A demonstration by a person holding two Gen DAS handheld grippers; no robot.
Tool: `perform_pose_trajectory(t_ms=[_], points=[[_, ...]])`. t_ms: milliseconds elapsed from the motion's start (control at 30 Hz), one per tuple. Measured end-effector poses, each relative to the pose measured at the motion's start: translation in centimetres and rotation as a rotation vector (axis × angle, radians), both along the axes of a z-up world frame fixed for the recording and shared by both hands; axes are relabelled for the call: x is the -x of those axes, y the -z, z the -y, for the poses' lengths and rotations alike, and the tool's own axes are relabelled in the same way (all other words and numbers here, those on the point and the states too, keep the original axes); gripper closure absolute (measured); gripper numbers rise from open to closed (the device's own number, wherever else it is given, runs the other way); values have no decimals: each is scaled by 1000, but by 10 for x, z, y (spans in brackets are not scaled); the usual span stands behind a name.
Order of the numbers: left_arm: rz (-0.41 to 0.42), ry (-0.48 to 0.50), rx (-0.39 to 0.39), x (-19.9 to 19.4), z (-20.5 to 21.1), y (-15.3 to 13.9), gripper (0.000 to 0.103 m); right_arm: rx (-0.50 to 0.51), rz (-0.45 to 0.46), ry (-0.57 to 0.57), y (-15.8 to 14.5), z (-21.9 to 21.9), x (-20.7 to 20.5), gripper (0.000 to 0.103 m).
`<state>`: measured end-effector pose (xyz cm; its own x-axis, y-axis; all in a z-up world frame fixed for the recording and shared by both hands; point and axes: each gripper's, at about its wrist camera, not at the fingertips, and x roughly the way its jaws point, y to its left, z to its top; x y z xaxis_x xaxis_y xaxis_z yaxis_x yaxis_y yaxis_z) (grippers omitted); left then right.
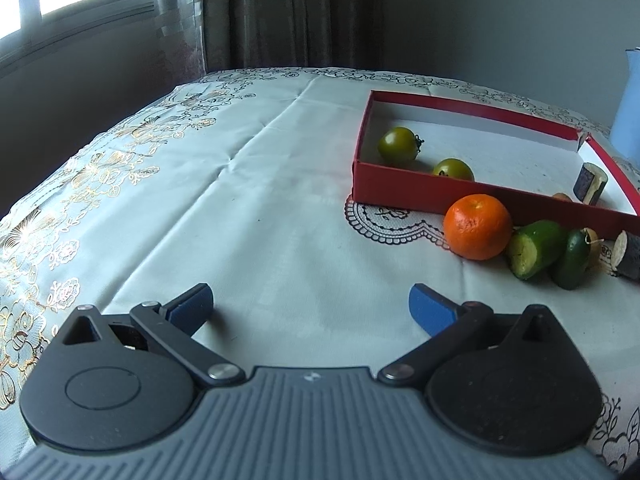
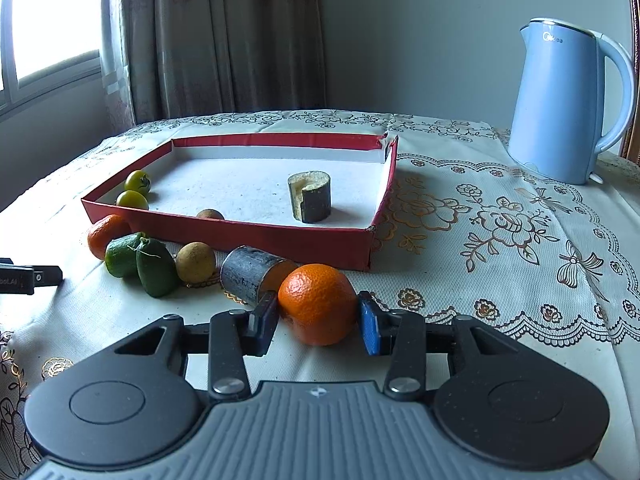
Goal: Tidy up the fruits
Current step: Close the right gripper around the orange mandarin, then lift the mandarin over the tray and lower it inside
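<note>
An orange (image 2: 317,304) on the bench (image 2: 480,280), just before the red box (image 2: 224,236), is gripped by the right tongs (image 2: 318,318), left tongs (image 1: 310,310) held open and empty; the neighbouring dark cylinder (image 2: 250,274) could be knocked when lifted.
</note>
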<state>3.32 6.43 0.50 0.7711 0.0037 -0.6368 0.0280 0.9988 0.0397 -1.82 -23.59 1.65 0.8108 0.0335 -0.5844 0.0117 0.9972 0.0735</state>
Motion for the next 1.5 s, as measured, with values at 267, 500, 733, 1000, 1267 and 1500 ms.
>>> perform_pose_trajectory(t_ms=[267,500,733,1000,1267,1500], points=[[4,1,19,-2,-2,2,0,-21,26,12,-5,3,5,61],[4,3,20,-1,-2,2,0,-5,98,14,-34,1,14,61],[3,3,23,-2,-2,2,0,53,156,-3,-67,-18,-14,61],[3,3,23,-2,-2,2,0,110,87,-13,-57,-46,-86,61],[3,3,23,-2,-2,2,0,161,24,0,-33,-59,-127,61],[3,3,23,-2,-2,2,0,158,-9,19,-22,-59,-143,61]])
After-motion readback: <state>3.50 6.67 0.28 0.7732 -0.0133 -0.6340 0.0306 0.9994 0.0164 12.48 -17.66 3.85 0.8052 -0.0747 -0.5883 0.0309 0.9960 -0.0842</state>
